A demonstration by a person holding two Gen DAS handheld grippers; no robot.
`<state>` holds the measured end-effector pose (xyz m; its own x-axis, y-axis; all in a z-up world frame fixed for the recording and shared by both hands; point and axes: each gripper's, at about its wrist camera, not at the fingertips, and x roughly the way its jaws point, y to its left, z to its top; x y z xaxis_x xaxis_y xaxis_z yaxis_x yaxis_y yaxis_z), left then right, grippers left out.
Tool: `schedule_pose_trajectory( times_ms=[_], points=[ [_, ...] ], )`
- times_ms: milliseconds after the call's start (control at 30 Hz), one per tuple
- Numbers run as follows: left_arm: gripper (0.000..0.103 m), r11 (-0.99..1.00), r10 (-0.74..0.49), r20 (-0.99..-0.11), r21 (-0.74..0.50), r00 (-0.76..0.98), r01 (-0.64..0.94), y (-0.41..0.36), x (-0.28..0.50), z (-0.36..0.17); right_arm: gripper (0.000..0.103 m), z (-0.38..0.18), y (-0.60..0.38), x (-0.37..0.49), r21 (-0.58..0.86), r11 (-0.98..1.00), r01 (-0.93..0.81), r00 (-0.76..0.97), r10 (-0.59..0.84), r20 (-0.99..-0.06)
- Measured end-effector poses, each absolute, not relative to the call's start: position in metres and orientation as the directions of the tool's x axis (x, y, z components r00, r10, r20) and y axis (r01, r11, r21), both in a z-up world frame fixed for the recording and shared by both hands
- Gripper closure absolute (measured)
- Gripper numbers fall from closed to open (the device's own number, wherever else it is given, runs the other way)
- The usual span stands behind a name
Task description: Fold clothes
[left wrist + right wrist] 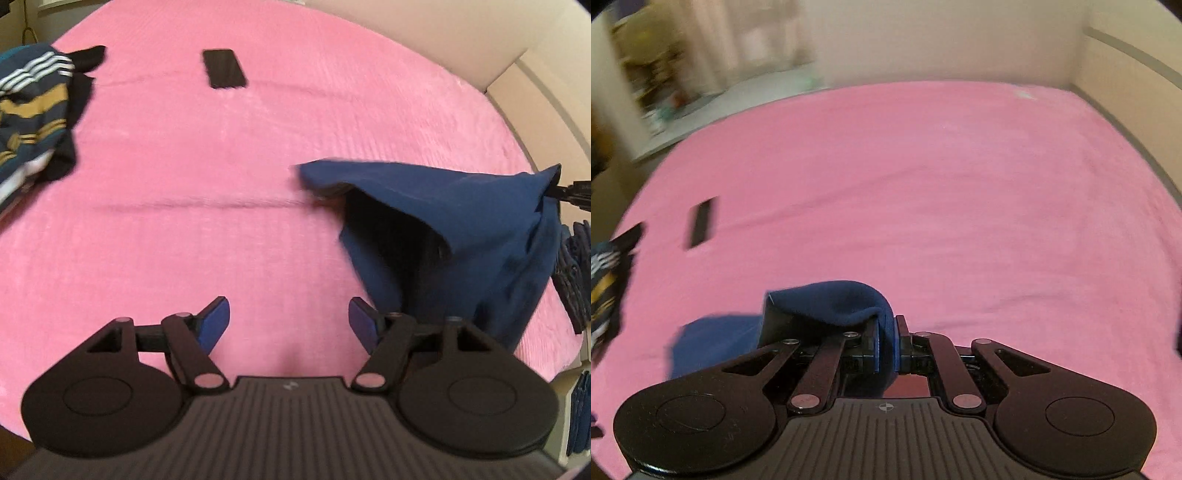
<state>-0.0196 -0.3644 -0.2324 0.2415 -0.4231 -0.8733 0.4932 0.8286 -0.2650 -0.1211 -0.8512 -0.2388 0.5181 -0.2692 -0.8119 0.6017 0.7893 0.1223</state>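
Lifting a blue garment [480, 221] above the pink bed [221, 184].
Right claw [885, 341] pinches its edge; left claw [289, 321] gapes empty beside it. That thin pinch could slip, dropping the cloth crumpled.

Pink everywhere: the bed cover [258, 155] is one plain bright pink field, faintly ribbed, with a couple of darker crease lines running across it. At three o'clock in the left wrist view hangs a navy blue garment [480, 229], solid colour, no print, shadowed near-black in its hollow. Over at nine o'clock, the pile of clothes [33, 107] shows dark teal with white stripes and mustard-gold bands, edged by black cloth. At twelve o'clock lies a flat black phone [224, 68], plain and glossy. The left gripper [289, 321] is matte black with blue pads; the right gripper [885, 345] matches it, black with blue pads, navy cloth between them. Beyond the bed, a cream wall [942, 40].
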Motion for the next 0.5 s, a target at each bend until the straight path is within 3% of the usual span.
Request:
schedule_pose_trajectory(
  times_ms=[167,267,300,367,500],
  points=[
    [0.036,0.810,-0.422,-0.888,-0.280,0.182,0.516,-0.453,-0.044,-0.253,0.098,-0.260,-0.968,-0.174,0.068,0.691,0.720,0.426,-0.362,-0.829],
    [0.036,0.766,-0.420,-0.895,-0.262,0.149,0.587,-0.499,-0.057,-0.261,0.096,-0.266,-0.992,-0.201,0.074,0.672,0.737,0.399,-0.344,-0.850],
    [0.035,0.749,-0.417,-0.897,-0.249,0.145,0.614,-0.510,-0.060,-0.262,0.089,-0.268,-0.990,-0.208,0.090,0.677,0.730,0.405,-0.324,-0.855],
    [0.035,0.728,-0.406,-0.903,-0.229,0.137,0.646,-0.526,-0.064,-0.267,0.007,-0.276,-0.970,-0.221,0.143,0.698,0.702,0.438,-0.265,-0.859],
    [0.035,0.717,-0.395,-0.908,-0.212,0.138,0.664,-0.530,-0.064,-0.275,0.007,-0.305,-0.898,-0.252,0.298,0.715,0.633,0.484,-0.065,-0.872]
  ],
)
